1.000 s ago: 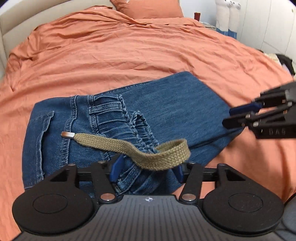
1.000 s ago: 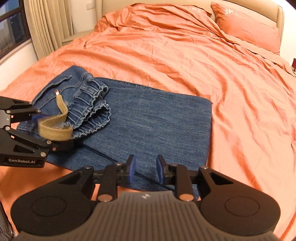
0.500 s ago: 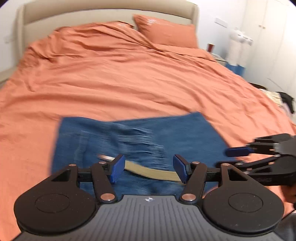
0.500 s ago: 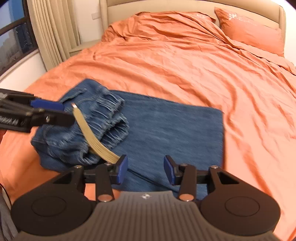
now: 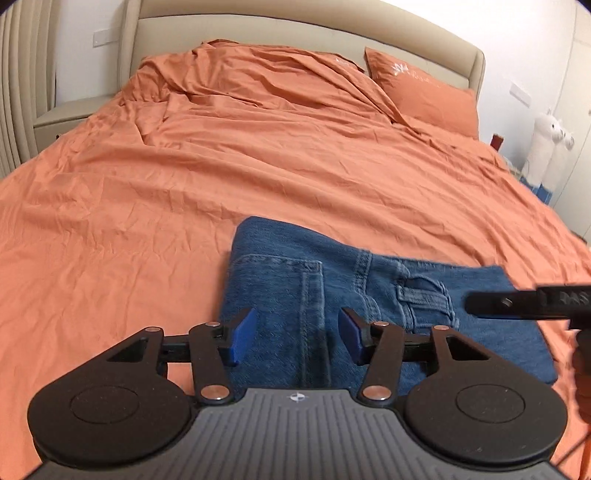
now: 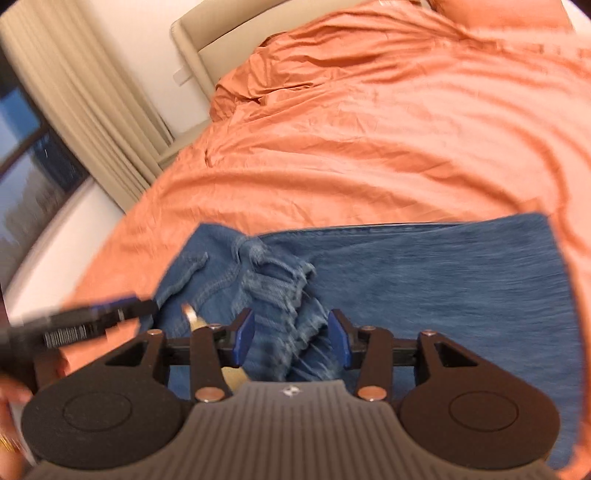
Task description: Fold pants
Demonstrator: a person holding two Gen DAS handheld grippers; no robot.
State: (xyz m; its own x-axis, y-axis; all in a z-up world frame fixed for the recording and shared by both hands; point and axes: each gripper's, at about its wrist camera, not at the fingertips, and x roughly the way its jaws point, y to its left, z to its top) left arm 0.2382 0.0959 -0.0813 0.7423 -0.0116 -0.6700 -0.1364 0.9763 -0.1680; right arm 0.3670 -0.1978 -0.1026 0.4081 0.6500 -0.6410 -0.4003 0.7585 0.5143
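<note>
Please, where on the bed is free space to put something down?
Free: the orange bedcover between the folded blue jeans and the beige headboard, and left of the jeans. Crowded: the near edge, where both open grippers hover over the jeans.

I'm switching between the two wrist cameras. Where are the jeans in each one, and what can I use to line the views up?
Left wrist: the jeans lie low and right of centre, back pocket facing up, running under the left gripper.
Right wrist: the jeans fill the lower middle and right, bunched waistband between the fingers of the right gripper.
Shared landmark: the beige headboard behind the orange bedding.
</note>
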